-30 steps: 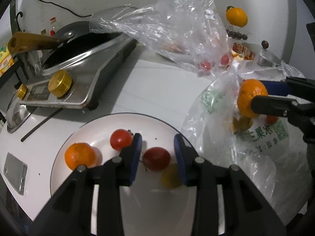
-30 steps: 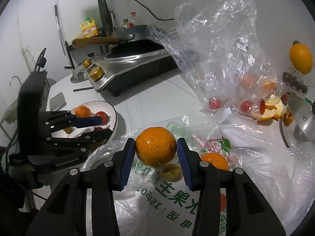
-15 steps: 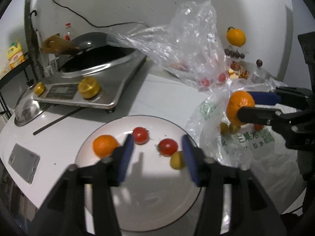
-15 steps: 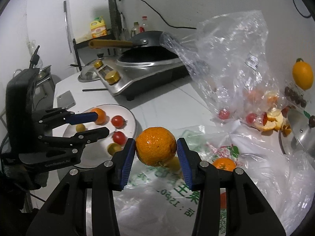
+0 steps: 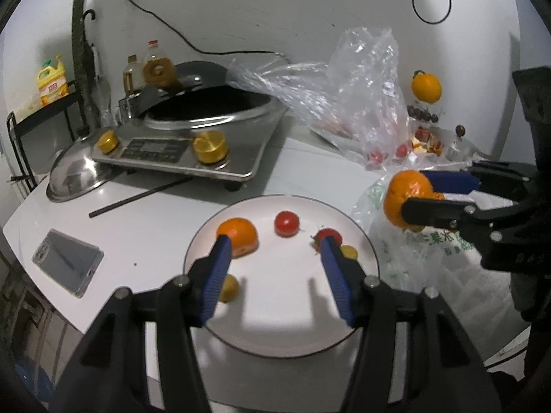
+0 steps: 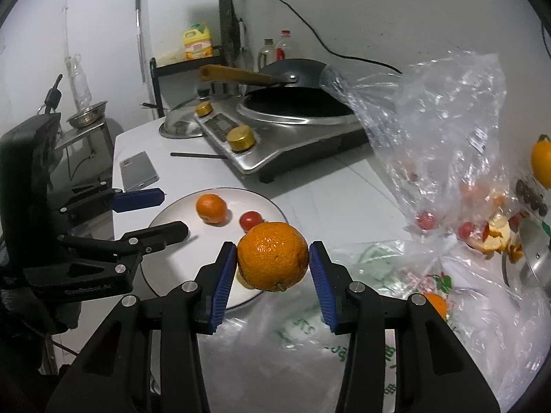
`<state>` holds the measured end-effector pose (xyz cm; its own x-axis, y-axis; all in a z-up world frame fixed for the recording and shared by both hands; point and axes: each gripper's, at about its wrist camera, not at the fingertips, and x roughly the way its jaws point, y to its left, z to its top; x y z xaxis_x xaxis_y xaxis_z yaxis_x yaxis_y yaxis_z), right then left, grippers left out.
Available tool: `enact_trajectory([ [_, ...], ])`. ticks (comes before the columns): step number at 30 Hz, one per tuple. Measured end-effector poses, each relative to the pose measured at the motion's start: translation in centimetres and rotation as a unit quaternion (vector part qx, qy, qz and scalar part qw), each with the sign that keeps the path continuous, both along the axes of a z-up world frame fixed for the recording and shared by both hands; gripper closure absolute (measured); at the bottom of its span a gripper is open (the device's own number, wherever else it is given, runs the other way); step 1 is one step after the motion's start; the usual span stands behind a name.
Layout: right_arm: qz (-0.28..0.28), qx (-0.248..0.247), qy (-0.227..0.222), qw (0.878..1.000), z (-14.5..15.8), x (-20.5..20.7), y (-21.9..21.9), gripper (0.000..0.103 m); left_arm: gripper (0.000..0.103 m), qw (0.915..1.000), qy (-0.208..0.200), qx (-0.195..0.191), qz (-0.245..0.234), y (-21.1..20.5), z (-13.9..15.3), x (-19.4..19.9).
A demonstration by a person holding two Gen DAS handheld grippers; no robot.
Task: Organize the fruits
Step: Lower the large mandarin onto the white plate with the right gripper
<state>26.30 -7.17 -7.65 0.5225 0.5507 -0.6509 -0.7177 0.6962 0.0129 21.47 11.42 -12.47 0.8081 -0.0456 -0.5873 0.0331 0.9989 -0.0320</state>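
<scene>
Gripping a dimpled round orange [image 6: 272,256] (matte) — right tongs [image 6: 273,268].

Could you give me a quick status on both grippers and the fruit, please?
Right gripper shut on orange, beside plate. Left gripper open, empty, above plate. Nothing in the way.

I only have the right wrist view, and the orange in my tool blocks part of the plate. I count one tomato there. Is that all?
Observer: No, there are two tomatoes. The second one sits on the plate behind your orange.
Operator: Any other fruit I'm missing?
Observer: A small yellow fruit lies near the plate's edge, beside the left tool, whose body hides it from you.
</scene>
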Motion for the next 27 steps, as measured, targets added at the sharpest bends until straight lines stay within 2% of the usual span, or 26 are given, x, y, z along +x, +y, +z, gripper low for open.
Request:
enact_trajectory([
  [21,0.043,-0.022,0.007,0.999,-0.9,-1.2,6.3,0.057,0.047,0.9987,-0.003,-0.021,0.047,5.1,-0.9,-2.6],
  [23,0.047,-0.024,0.009,0.999,-1.1,-1.1,6.9,0.057,0.044,0.9986,-0.001,-0.021,0.049,5.4,-1.1,-2.6],
  [24,0.048,-0.024,0.01,0.998,-1.3,-1.1,7.1,0.057,0.034,0.9985,-0.001,-0.022,0.051,5.6,-1.2,-2.7],
  [25,0.049,-0.025,0.012,0.998,-1.4,-1.1,7.3,0.057,0.03,0.9983,-0.003,-0.024,0.053,5.7,-1.3,-2.8],
  [27,0.053,-0.027,0.014,0.998,-1.7,-0.9,7.8,0.057,0.03,0.9978,-0.004,-0.032,0.057,6.1,-1.5,-2.9],
])
